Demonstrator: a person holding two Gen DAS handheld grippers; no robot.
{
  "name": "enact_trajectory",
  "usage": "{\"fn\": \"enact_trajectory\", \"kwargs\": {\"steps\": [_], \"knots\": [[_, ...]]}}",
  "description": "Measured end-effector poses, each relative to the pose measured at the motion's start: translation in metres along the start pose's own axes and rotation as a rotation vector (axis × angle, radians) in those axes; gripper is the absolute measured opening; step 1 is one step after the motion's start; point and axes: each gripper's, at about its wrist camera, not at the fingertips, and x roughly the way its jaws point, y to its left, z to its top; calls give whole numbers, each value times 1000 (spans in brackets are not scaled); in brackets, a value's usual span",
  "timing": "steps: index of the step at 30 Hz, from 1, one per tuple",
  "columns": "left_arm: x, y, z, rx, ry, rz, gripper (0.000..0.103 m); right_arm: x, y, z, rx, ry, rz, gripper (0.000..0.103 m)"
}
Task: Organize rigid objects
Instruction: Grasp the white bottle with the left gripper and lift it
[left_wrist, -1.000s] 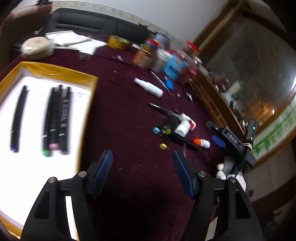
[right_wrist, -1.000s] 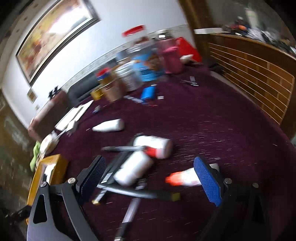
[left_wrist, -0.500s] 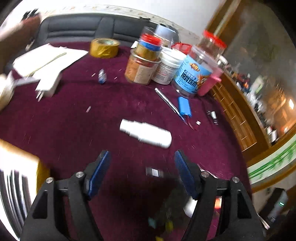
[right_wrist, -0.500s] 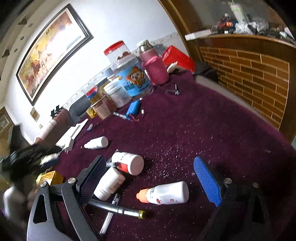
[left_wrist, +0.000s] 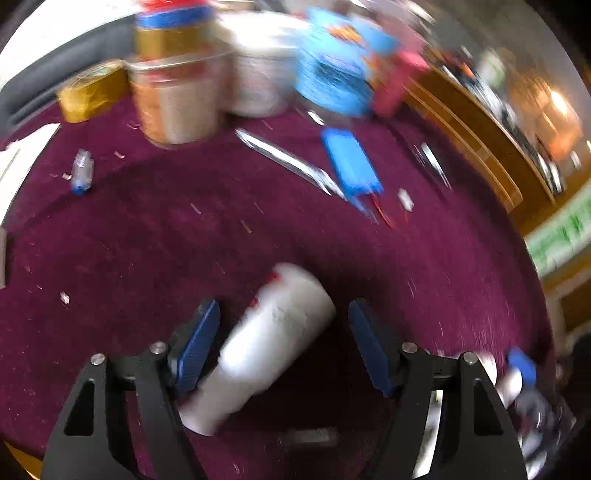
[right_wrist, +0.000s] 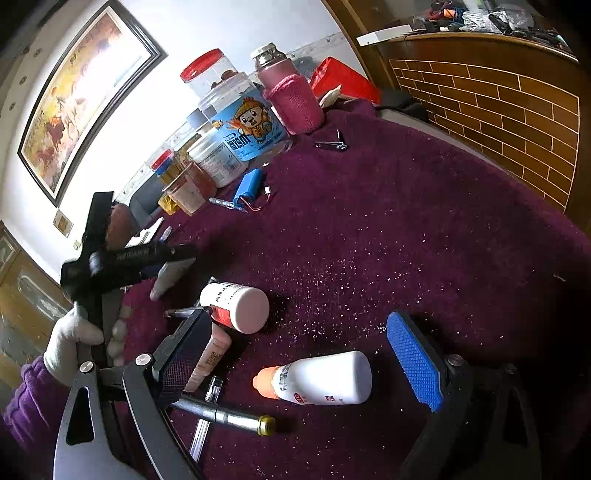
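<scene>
My left gripper (left_wrist: 284, 343) stands open over the purple cloth (left_wrist: 147, 240). A white bottle (left_wrist: 266, 343) lies slanted between its blue pads, close to the left pad and apart from the right one; the view is blurred. In the right wrist view the same white bottle (right_wrist: 168, 275) shows under the left gripper's black body (right_wrist: 122, 262), which a gloved hand (right_wrist: 70, 343) holds. My right gripper (right_wrist: 299, 358) is open, with a white bottle with an orange cap (right_wrist: 317, 378) lying between its fingers, untouched. A red-labelled white bottle (right_wrist: 236, 306), a peach tube (right_wrist: 208, 360) and a black pen (right_wrist: 225, 415) lie beside it.
Several jars stand at the back, among them a blue-labelled one (right_wrist: 251, 129) and a pink-sleeved flask (right_wrist: 295, 103). A blue battery pack (left_wrist: 351, 166), a silver pen (left_wrist: 284, 162) and nail clippers (right_wrist: 332, 144) lie on the cloth. A brick-patterned wooden panel (right_wrist: 498, 110) borders the right side.
The left gripper swung away from the tray of pens, across the cloth, and came down around the white bottle. The right gripper dropped slightly toward the orange-capped bottle. Both stayed open.
</scene>
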Motion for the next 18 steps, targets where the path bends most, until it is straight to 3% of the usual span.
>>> {"fn": "enact_trajectory", "kwargs": {"steps": [3,6,10,12,13,14,18], "knots": [[-10,-4,-19,16,31,-43,71,1,0,-1,1,10,-3,93],[-15,-6,-28,19,19,9,70,2,1,-1,-1,12,-6,93],[-13,-1,-20,-60,-34,83,67,2,1,-1,-1,12,-7,93],[-7,-7,-19,-27,-60,185,55,3,0,-1,5,13,-8,93],[-4,-14,-20,5,-64,236,37,3,-1,-1,10,14,-9,93],[-6,-19,-24,30,-73,246,29,3,-2,0,16,13,-6,93],[-28,-12,-37,-49,-104,166,26,2,-4,0,25,6,-6,93]]}}
